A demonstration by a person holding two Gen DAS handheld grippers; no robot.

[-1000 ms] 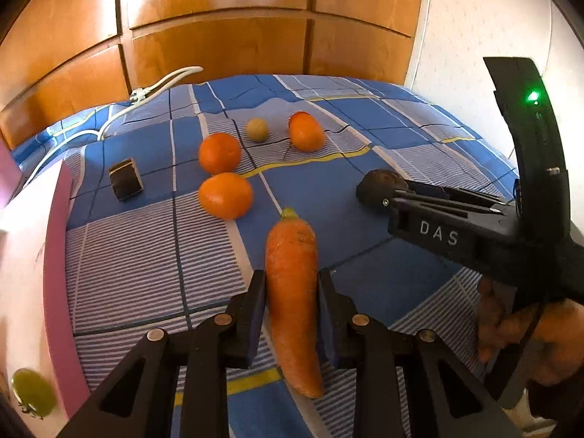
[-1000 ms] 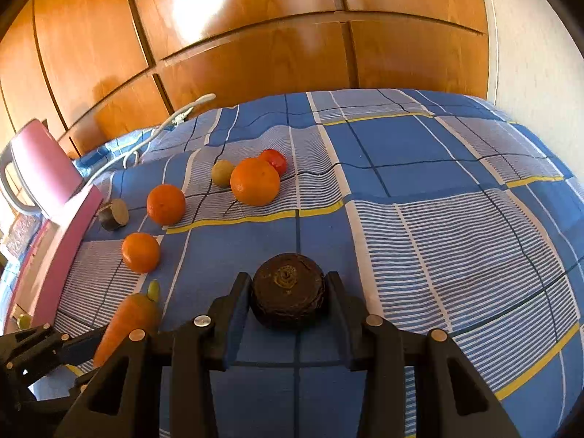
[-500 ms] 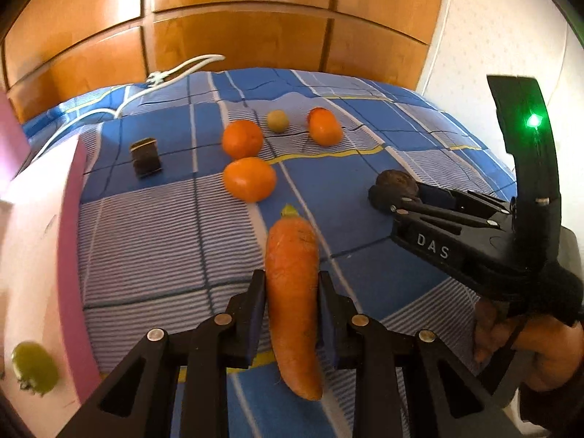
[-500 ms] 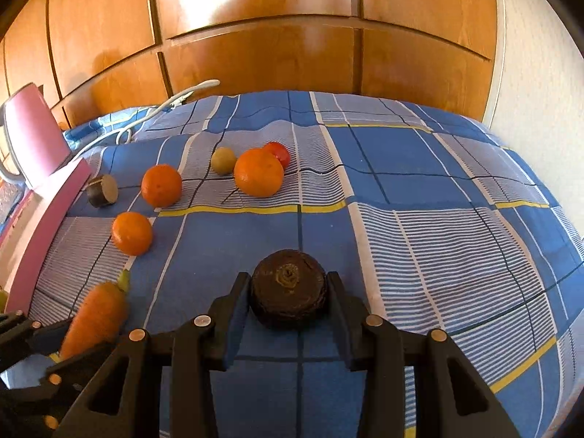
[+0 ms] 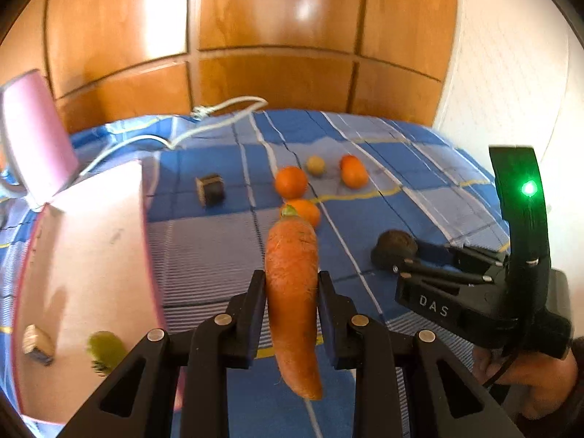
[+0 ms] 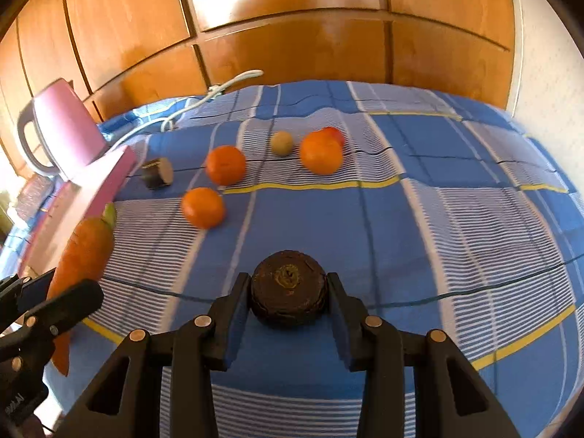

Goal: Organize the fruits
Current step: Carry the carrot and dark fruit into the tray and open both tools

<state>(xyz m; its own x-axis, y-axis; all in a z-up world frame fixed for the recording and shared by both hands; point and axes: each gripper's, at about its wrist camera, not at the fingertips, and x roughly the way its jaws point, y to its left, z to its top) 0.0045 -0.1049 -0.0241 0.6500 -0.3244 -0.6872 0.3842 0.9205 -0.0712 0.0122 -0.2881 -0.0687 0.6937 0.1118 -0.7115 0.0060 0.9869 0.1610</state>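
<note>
My left gripper (image 5: 291, 303) is shut on an orange carrot (image 5: 292, 292) and holds it above the blue checked cloth; the carrot also shows in the right wrist view (image 6: 82, 255). My right gripper (image 6: 288, 297) is shut on a dark brown round fruit (image 6: 288, 290), which also shows in the left wrist view (image 5: 394, 248). Three oranges (image 6: 225, 165) (image 6: 203, 207) (image 6: 321, 153), a small yellow-green fruit (image 6: 281, 142) and a red fruit (image 6: 334, 133) lie on the cloth farther back.
A pink-rimmed white tray (image 5: 87, 273) at the left holds a green fruit (image 5: 106, 350) and a small block (image 5: 36, 343). A pink kettle (image 6: 62, 131), a white cable (image 6: 204, 98) and a dark cut piece (image 6: 157, 172) lie at the back left. Wooden panels stand behind.
Both grippers have risen with their loads. The left gripper has swung left, so more of the tray shows. The carrot now hangs clear of the cloth.
</note>
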